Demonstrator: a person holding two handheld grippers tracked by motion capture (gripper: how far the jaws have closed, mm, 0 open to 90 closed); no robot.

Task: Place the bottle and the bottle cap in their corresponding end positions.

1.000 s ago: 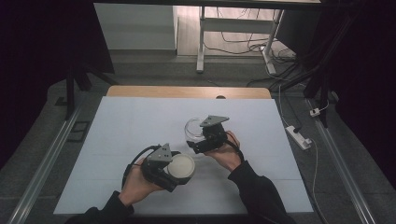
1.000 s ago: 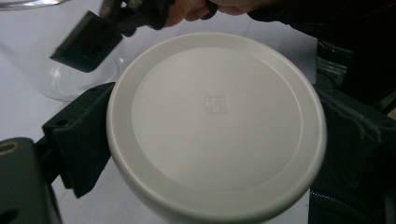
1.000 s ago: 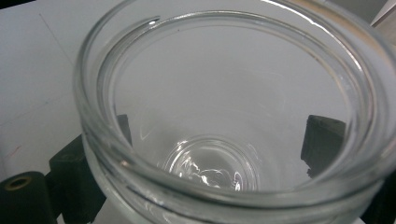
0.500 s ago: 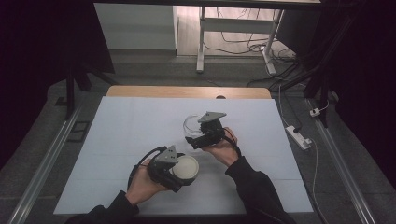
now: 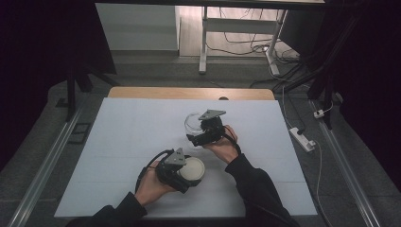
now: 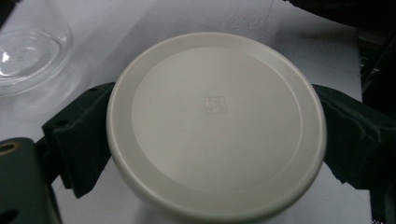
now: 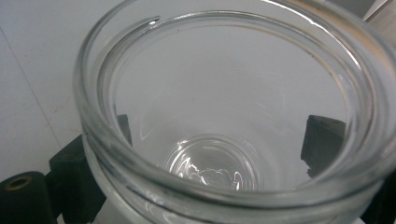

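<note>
Two tools loaded: left tool (image 5: 182, 171) pinches white lid (image 6: 215, 123), right tool (image 5: 204, 130) pinches glass jar (image 7: 233, 116). Smooth glass may slip from the jaws; a tilted lid could seat crooked on the rim.

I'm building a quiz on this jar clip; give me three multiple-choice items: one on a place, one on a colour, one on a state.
1. Where is the glass jar?
A. between the right gripper's jaws
B. on the floor
C. on a shelf

2. What colour is the lid?
A. red
B. off-white
C. blue

3. What state is the jar in?
A. capped
B. full of liquid
C. open and empty

Answers:
1 A: black jaws flank it in the right gripper view.
2 B: the left gripper view shows a pale cream disc.
3 C: its bare base shows through the mouth, and the left gripper holds the lid apart from it.
</note>
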